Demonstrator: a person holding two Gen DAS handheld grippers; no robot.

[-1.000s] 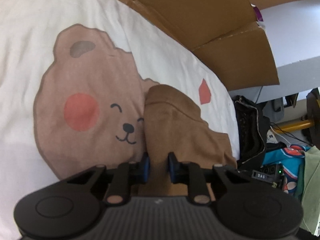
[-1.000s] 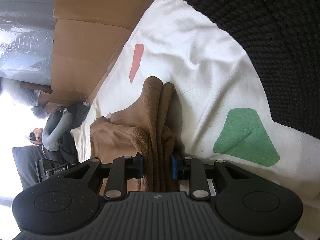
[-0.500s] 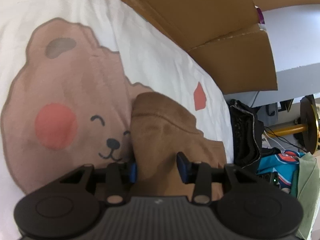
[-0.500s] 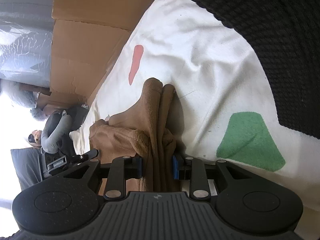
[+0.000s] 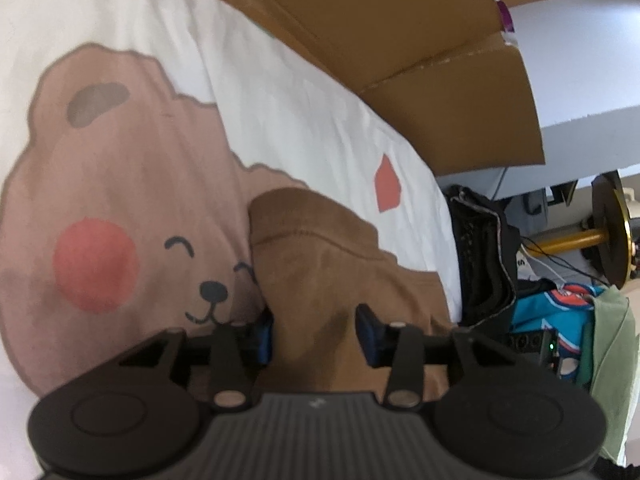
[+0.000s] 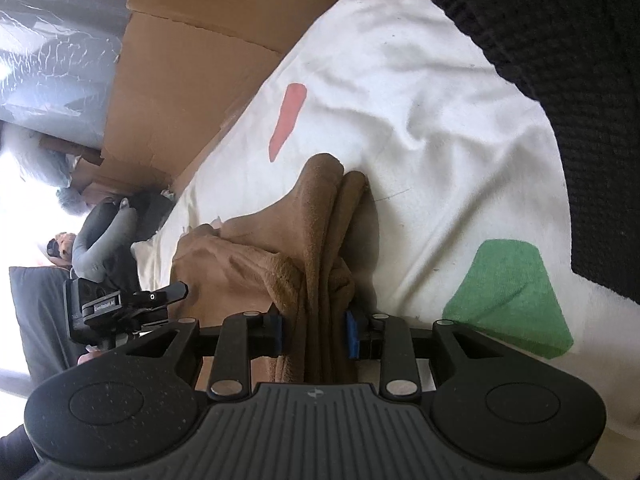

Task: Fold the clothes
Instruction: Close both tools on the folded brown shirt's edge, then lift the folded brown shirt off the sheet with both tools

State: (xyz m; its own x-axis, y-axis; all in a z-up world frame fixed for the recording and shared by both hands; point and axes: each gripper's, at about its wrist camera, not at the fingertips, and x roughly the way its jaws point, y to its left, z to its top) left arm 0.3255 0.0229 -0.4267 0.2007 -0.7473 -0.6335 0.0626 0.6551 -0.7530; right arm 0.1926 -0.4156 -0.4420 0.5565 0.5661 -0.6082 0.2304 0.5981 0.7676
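Observation:
A brown garment lies folded on a white sheet with a bear print. My left gripper is open, its jaws spread around the garment's near edge without pinching it. In the right wrist view the same brown garment stands bunched in thick layers. My right gripper is shut on that bunched fold, with cloth filling the gap between the blue pads. The left gripper shows at the left of the right wrist view.
Cardboard lines the far edge of the sheet. Dark clothes and a blue and green pile lie off the right edge. A black knitted garment covers the sheet's upper right, beside a green patch.
My left gripper has opened, letting go of the brown garment, and drawn back slightly. My right gripper keeps its hold and has barely moved.

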